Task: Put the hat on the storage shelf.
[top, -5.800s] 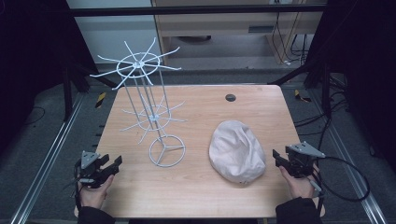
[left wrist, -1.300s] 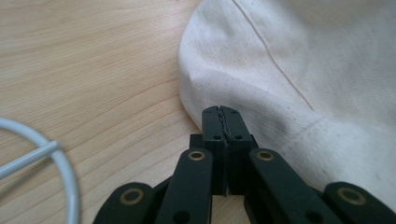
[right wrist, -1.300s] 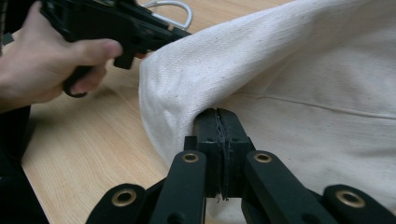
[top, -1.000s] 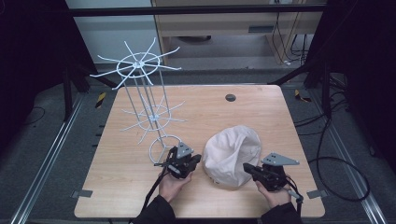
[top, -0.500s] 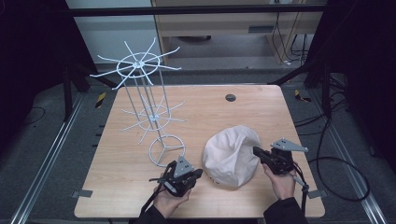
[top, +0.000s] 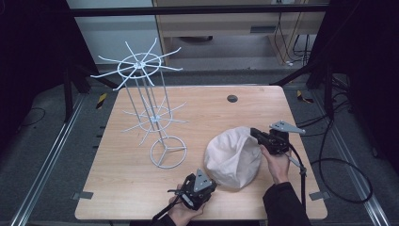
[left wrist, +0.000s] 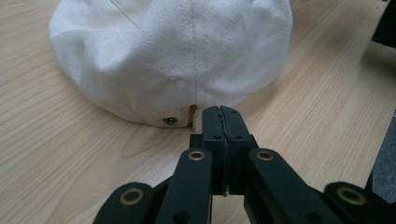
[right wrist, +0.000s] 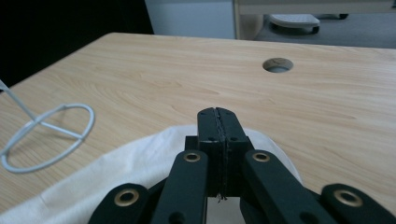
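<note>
A soft white cloth cap with stitched seams (top: pixel 234 157) sits on the light wooden counter (top: pixel 197 117), toward the 4 o'clock part of its top in the high view. Its far edge is lifted, so the cap stands tipped rather than flat.

The right gripper (top: pixel 256 132) meets the cap at its 1 o'clock edge. In the right gripper view its two black jaws are pressed together with no gap, and the white cloth (right wrist: pixel 140 177) spreads out from beneath them; it appears to be clenched on the raised edge, held by the person's right hand (top: pixel 275 162).

The left gripper (top: pixel 207 188) is at the cap's 7 o'clock edge, near the counter's front edge, held by the left hand (top: pixel 181 214). In the left gripper view its jaws (left wrist: pixel 220 122) are also pressed tight, their tips against the cap's lower rim (left wrist: pixel 177 60), just beside a small metal snap (left wrist: pixel 172 121) and a small orange tab. Whether any cloth is caught between them cannot be told.

A tall white wire display stand with two tiers of radiating arms and a ring base (top: pixel 150 113) rises at about 10 o'clock from the cap, well apart from it. A round cable hole (top: pixel 232 98) is set in the counter at 12 o'clock. A black cable (top: pixel 339 165) trails off the right gripper onto the floor.
</note>
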